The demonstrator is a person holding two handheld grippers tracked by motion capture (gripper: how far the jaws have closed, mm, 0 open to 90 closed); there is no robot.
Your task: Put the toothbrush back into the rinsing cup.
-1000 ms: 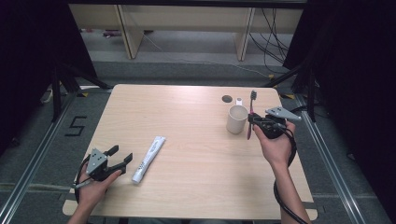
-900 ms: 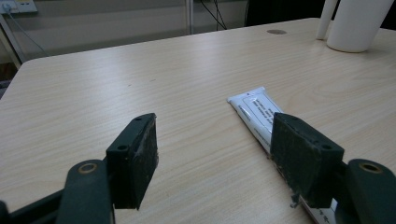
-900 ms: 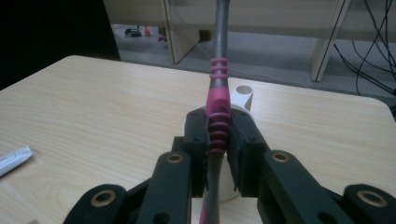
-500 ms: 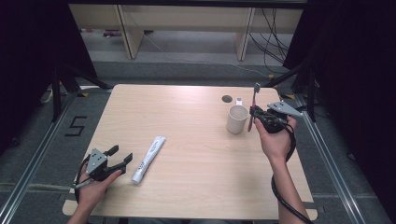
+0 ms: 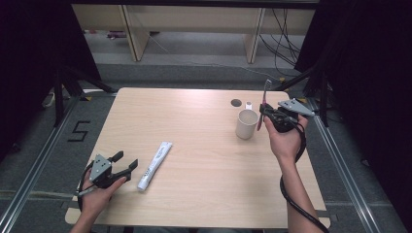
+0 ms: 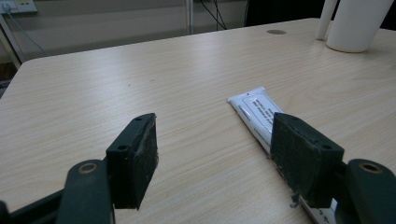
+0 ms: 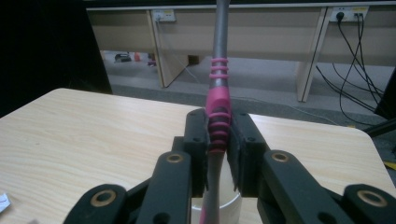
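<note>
In the right gripper view, the toothbrush point(image 7: 219, 116) ran off the top edge, so its head was cut away, and the white cup point(image 7: 219, 205) was mostly hidden behind the right hand-held gripper point(image 7: 219, 154). In the left gripper view, the toothpaste tube point(image 6: 257, 112) passed behind 1 jaw, its cap end unseen.

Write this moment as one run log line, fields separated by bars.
right gripper: shut on toothbrush, above cup | left gripper: open, beside toothpaste tube

Table point(image 5: 194, 194): pale wood-grain laminate, smooth, matt. Toothbrush point(image 7: 219, 116): ribbed pink rubber w/ grey plastic. Cup point(image 5: 246, 124): prob. matt plastic. Tube point(image 5: 154, 158): glossy plastic.
</note>
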